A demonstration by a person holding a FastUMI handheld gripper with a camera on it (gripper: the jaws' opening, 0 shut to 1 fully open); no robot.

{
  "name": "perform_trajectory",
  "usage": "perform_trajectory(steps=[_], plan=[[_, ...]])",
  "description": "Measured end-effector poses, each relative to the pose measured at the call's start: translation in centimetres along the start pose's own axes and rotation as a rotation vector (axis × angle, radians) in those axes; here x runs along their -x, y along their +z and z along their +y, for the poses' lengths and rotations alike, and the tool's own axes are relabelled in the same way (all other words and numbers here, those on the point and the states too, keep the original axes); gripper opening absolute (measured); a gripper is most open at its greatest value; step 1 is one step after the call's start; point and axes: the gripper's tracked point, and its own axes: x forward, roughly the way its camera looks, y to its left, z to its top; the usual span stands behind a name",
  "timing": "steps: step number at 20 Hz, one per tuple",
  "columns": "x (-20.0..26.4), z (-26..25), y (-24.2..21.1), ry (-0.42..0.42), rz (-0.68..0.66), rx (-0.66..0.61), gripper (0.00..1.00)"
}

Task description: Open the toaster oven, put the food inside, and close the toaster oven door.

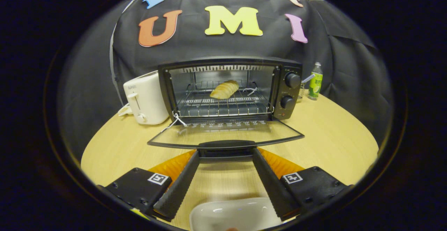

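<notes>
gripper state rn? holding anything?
Gripper: open, holding nothing, fingertips at the handle of the lowered toaster oven door.

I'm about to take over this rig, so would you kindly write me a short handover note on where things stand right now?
Gripper: jaws open, empty, tips at the handle of the lowered door, one on each side, not clamped.
Toaster oven: open, door folded down flat towards the gripper.
Food: the bread roll lies on the wire rack inside.
White plate: between the fingers, close below, empty.
Done: oven opened, food placed inside.
Left: lift the door by its handle and shut it.
</notes>
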Motion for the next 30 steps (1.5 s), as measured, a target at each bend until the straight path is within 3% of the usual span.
perform_trajectory(steps=[4, 10, 13, 20, 25, 30], plan=[[0.6, 0.3, 2.9, -0.02, -0.101, 0.046, 1.0], [0.4, 0.7, 7.4, 0.014, -0.188, -0.037, 1.0], [-0.4, 0.7, 10.8, 0.005, -0.23, -0.012, 1.0], [-1.0, 0.3, 14.3, -0.009, -0.222, -0.023, 1.0], [4.3, 0.0, 15.3, 0.029, -0.221, -0.042, 1.0], [14.2, 0.4, 18.7, 0.051, -0.334, 0.003, 1.0]])
